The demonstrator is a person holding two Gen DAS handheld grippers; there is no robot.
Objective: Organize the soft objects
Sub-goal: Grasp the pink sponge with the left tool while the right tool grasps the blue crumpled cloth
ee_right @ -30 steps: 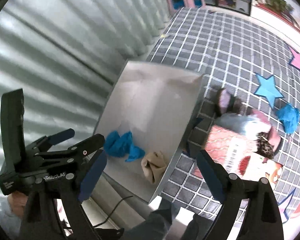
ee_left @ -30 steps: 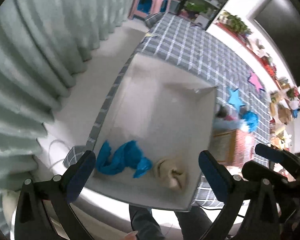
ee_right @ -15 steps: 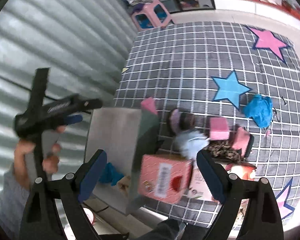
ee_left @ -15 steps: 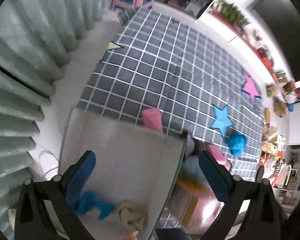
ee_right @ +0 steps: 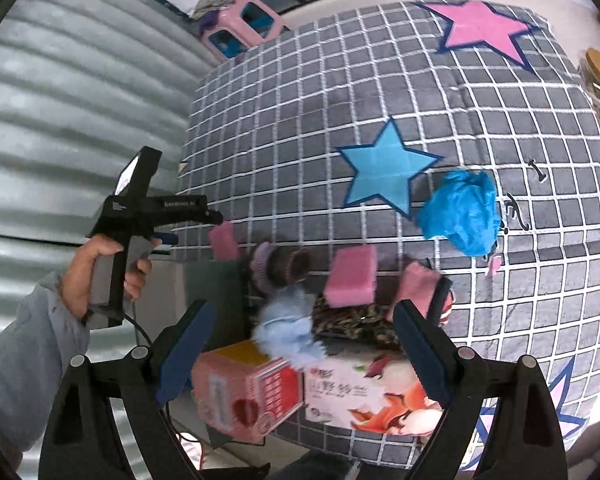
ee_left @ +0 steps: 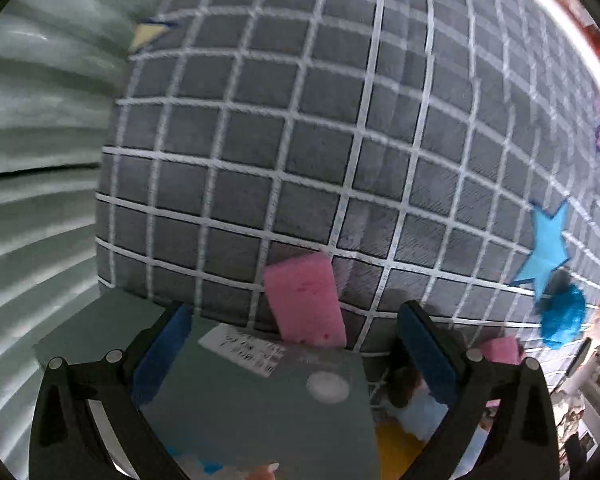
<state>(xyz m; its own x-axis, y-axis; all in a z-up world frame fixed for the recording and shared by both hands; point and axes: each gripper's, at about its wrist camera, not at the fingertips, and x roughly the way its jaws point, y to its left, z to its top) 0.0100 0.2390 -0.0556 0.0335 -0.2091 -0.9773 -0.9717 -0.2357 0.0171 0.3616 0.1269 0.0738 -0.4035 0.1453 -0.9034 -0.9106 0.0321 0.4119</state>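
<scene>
Up close, a pink sponge [ee_left: 305, 299] leans tilted against the grey box's [ee_left: 260, 412] far wall on the checked mat [ee_left: 300, 140]. Both grippers, left [ee_left: 296, 356] and right [ee_right: 300, 356], gape empty. Only the right view shows the crumpled blue cloth [ee_right: 462, 212] whole, beside the blue star.

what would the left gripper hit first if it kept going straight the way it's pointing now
Most likely the pink sponge that leans at the grey box edge, centred between the open left gripper fingers. Depth is unclear; it might meet the box rim first.
</scene>
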